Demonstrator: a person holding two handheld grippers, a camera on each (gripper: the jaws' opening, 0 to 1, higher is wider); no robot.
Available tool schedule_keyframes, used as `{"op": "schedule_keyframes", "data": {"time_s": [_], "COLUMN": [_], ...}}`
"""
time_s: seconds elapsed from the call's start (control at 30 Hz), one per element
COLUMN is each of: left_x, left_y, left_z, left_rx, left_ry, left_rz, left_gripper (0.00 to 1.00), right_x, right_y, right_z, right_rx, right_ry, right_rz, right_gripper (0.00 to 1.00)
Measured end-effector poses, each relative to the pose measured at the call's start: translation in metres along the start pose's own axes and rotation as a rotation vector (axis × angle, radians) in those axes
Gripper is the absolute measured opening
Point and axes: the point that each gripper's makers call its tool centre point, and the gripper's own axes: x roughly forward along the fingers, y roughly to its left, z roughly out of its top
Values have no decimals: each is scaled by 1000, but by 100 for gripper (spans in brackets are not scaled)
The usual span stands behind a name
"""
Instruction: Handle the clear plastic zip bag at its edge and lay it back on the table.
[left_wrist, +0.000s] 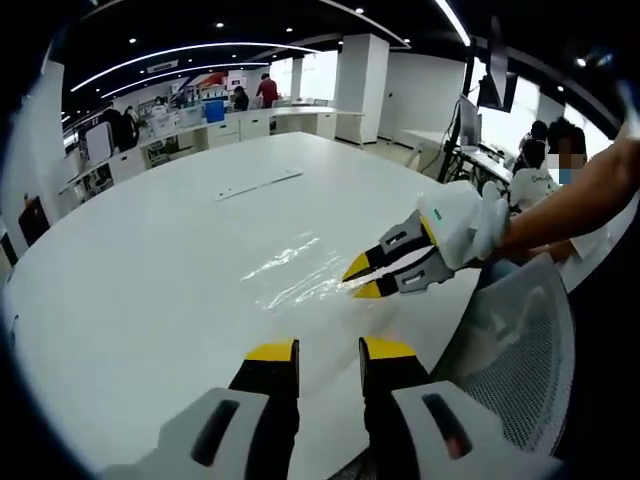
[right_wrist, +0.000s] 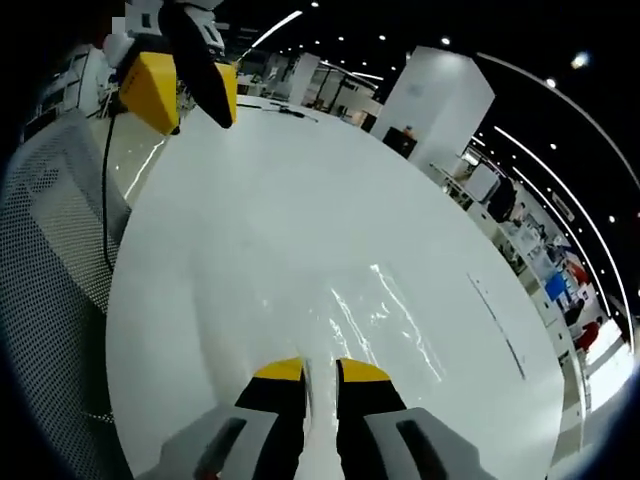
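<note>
The clear zip bag (left_wrist: 300, 275) lies flat on the white table (left_wrist: 150, 270), close to the table's near edge, beside a mesh chair (left_wrist: 520, 350). In the left gripper view, the right gripper (left_wrist: 362, 278), held by a white-gloved hand (left_wrist: 465, 225), has its yellow tips nearly together at the bag's edge; whether they pinch it cannot be told. The left gripper (left_wrist: 330, 352) hovers off the table edge, jaws apart with nothing between them. In the right gripper view the bag (right_wrist: 385, 315) stretches ahead of that gripper's tips (right_wrist: 320, 370).

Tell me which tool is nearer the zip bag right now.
Right. The right tool has its tips at the edge of the bag, which lies flat on the table. The left tool hangs back over the table's near edge, apart from the bag.
</note>
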Motion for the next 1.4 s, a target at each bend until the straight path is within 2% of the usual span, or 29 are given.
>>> {"op": "schedule_keyframes", "data": {"time_s": [0.17, 0.33, 0.4, 0.47, 0.67, 1.07, 1.4], "left_x": [0, 1, 2, 2, 2, -1, -8], "left_y": [0, 3, 3, 4, 4, -8, -8], "left_z": [2, 1, 2, 2, 4, 7, 4], "left_rx": [8, 22, 31, 37, 53, 111, 121], "left_ry": [-5, -8, -12, -18, -42, -68, -86], "left_rz": [0, 2, -1, -3, -12, -39, -42], "left_gripper": [22, 23, 24, 24, 27, 35, 43], "right_x": [-9, -19, -24, -29, -45, -77, -104], "right_y": [4, 7, 13, 12, 9, -13, -17], "right_z": [1, 3, 5, 3, 4, 11, -6], "right_rx": [18, 129, 181, 176, 287, 394, 438], "right_ry": [-15, -39, -56, -54, -80, -142, -154], "right_rz": [7, 17, 45, 30, 4, -60, -97], "right_gripper": [9, 15, 19, 21, 28, 48, 63]}}
